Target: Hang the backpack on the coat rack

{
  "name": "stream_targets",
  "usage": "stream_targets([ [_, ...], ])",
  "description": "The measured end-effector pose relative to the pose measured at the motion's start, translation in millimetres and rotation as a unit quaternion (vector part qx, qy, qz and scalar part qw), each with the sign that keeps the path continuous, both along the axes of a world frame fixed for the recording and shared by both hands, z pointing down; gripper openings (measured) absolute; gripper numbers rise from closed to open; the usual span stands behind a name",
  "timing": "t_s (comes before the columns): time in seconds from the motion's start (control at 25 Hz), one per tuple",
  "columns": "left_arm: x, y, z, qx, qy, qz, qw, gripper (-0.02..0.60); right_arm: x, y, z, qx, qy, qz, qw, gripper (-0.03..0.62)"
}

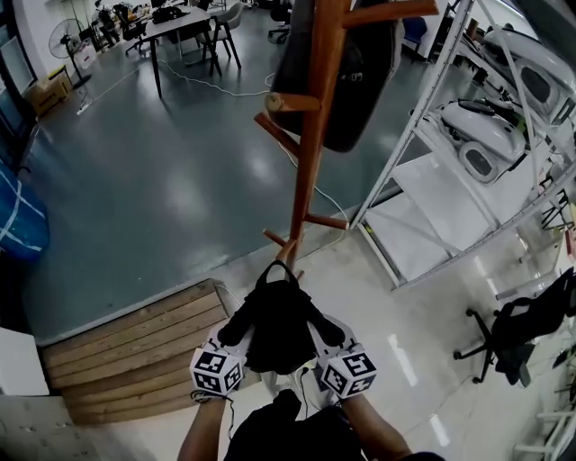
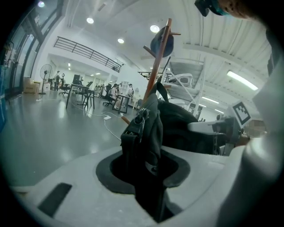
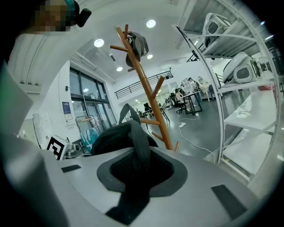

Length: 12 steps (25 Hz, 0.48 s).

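Observation:
A black backpack [image 1: 274,326] hangs between my two grippers, low in the head view, its top loop [image 1: 276,270] pointing toward the base of the wooden coat rack [image 1: 315,135]. My left gripper [image 1: 236,329] is shut on the backpack's left side; the left gripper view shows its zippered black fabric [image 2: 144,133] clamped in the jaws. My right gripper [image 1: 320,329] is shut on the right side, with a black fabric edge [image 3: 135,150] running through the jaws. The rack [image 3: 148,95] stands ahead with a dark bag [image 1: 346,72] hanging on an upper peg.
A white metal shelf unit [image 1: 468,153] with white devices stands right of the rack. A wooden pallet [image 1: 135,347] lies at lower left. A black office chair [image 1: 513,329] is at far right. A white cable [image 1: 216,85] trails on the grey floor; desks [image 1: 184,27] stand far back.

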State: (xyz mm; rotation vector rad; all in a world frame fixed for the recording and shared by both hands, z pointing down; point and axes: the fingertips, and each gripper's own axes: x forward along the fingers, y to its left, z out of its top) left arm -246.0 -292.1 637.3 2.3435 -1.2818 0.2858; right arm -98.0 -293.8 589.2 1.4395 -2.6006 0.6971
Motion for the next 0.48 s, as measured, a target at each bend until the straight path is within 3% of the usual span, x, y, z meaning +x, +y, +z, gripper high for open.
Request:
stream_targets([
  [0.48, 5, -40, 34, -0.006, -0.001, 0.012, 0.9999, 0.114, 4, -33, 36, -0.02, 0.002, 0.026, 0.999, 0.078],
])
